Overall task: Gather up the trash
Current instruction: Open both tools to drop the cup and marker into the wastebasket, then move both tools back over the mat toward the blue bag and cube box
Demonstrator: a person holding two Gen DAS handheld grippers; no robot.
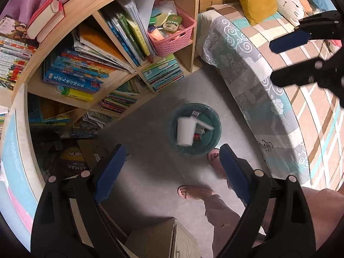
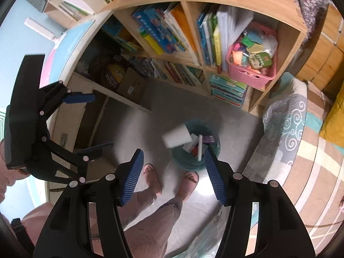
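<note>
Your left gripper [image 1: 172, 167] is sitting nearest the lens w/ blue fingers [image 1: 109, 172] spread wide and nothing between them; same for the right gripper [image 2: 173, 176], fingers [image 2: 132, 177] apart, empty. No earlier pic given, so you're only getting how they stand now.

Task's thing: white paper cup [image 1: 185, 131] is showing blurred over the mouth of the teal trash bin [image 1: 212, 142] on the floor, just ahead of your sandalled feet [image 1: 193, 191]. Can't tell if it's resting on the other rubbish or mid-air. Other bits (small packets, a white flat strip) are lying inside the bin w/ it.

Handling, as a guess: cup is looking v. light, thin-walled, easy to crush, a bit slick on the outside. If you're needing it again, you're best pinching across the side wall near the rim where it's stiffest, light squeeze only; gripping mid-body is probably going to buckle it. Bin itself seems soft-sided, so it's prob. tipping if knocked.

Views differ:
- Left wrist view is looking nearly straight down into the bin, so you're seeing the cup's full length and the bin's far rim; it's also catching the right gripper [image 1: 301, 58] up at the edge over the bed [image 1: 247, 64].
- Right wrist view is coming in at a slant: cup [image 2: 177, 136] is appearing to overhang the bin [image 2: 191, 163] rim on the bookshelf [image 2: 193, 64] side, which the other view isn't showing. It's also showing the left gripper [image 2: 94, 120] side-on beside the desk [image 2: 71, 111], fingers clearly parted.
</note>
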